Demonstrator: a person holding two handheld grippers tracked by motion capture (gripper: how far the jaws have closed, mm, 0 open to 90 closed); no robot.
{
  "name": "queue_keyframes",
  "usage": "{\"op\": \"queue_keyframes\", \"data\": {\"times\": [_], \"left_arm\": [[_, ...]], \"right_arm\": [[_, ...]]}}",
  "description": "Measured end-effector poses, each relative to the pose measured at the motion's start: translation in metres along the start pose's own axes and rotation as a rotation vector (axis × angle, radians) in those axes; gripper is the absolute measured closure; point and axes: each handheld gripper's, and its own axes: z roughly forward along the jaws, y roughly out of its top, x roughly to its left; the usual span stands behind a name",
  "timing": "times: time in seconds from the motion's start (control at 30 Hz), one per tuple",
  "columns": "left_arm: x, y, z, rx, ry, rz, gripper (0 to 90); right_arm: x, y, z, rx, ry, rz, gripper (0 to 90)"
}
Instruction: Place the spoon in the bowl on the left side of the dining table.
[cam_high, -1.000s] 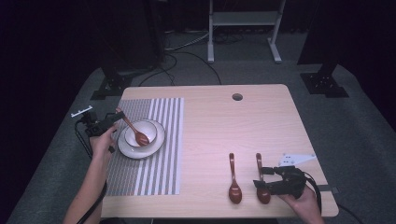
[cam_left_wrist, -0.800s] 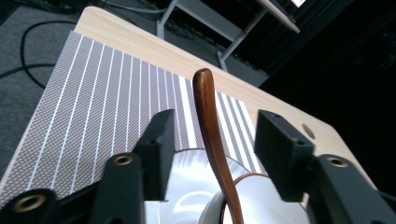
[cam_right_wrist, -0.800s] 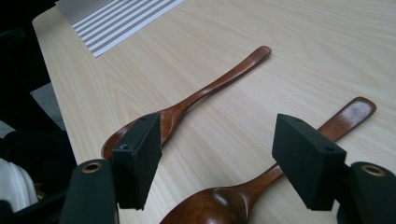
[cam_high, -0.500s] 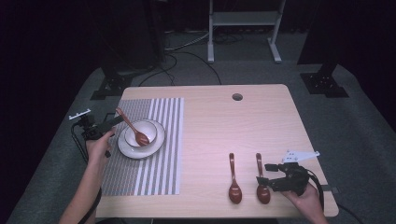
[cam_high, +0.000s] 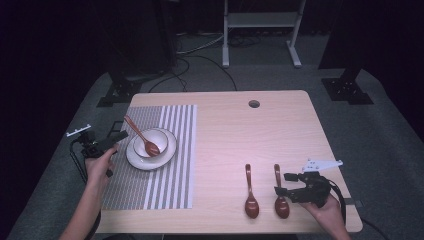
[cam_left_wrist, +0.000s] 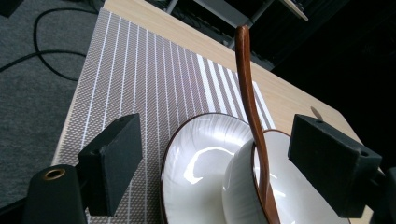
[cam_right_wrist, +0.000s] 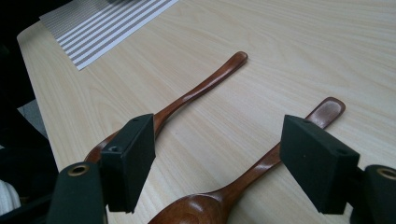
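A white bowl sits on a white plate on the striped placemat. A brown wooden spoon rests in the bowl, handle sticking out over the rim. My left gripper is open just left of the plate, its jaws either side of that handle without touching it. Two more wooden spoons lie on the bare table: the left spoon and the right spoon. My right gripper is open over the right spoon.
The wooden table has a round cable hole near its far edge. Beyond the table stand dark stands and a metal frame on grey carpet, with cables on the floor.
My left gripper has let go of the spoon in the bowl and drawn back to the left. My right gripper has shifted slightly over the right spoon.
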Motion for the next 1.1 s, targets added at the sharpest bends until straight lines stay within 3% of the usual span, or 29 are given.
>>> {"op": "queue_keyframes", "data": {"times": [0.53,1.1], "left_arm": [[-0.001,-0.012,-0.010,0.002,-0.020,0.016,16.7],[-0.027,-0.028,-0.018,0.025,-0.064,0.094,8.3]], "right_arm": [[0.000,-0.003,-0.004,-0.001,-0.004,0.007,25.8],[0.000,-0.007,-0.015,-0.019,-0.024,0.011,25.8]]}}
